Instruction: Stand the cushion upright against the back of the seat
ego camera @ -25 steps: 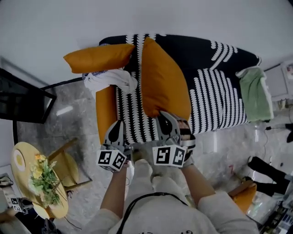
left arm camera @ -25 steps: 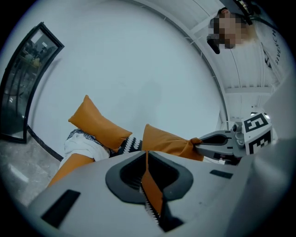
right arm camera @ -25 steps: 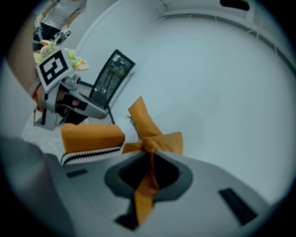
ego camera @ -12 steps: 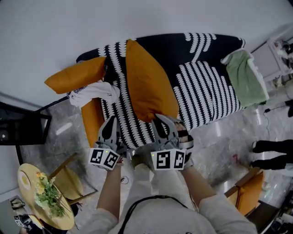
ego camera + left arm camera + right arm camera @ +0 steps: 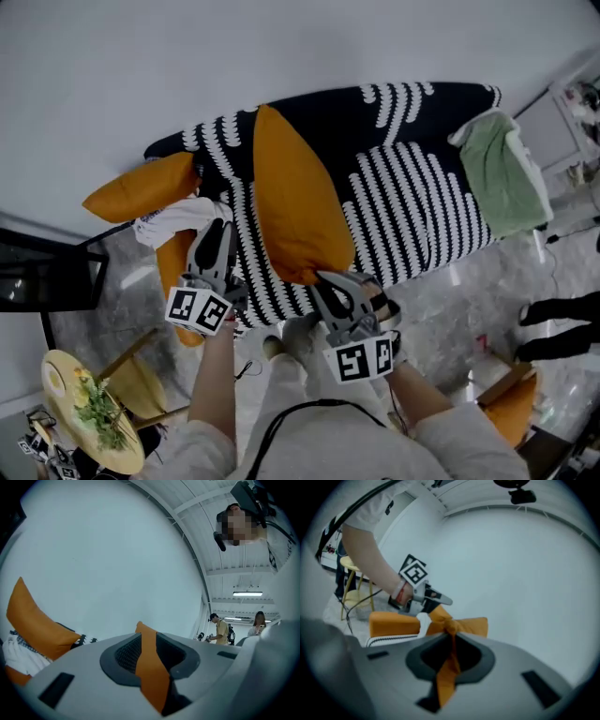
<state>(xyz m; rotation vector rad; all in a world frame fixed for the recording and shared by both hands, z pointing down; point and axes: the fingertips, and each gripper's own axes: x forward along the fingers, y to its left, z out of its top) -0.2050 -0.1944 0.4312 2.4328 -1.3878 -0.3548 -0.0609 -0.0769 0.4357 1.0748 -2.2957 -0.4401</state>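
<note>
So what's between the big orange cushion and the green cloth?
Just the bare black-and-white striped cover, from the big orange cushion to the green cloth. The head view shows it.

Your head camera looks steeply down over the sofa [image 5: 412, 187] from above, while both gripper views peer closely along their jaws, and all three share the orange cushion [image 5: 298, 211].

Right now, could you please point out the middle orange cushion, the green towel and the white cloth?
middle orange cushion [image 5: 298, 202], head view, centre of its face.
green towel [image 5: 497, 173], head view, its middle.
white cloth [image 5: 171, 219], head view, its middle.
</note>
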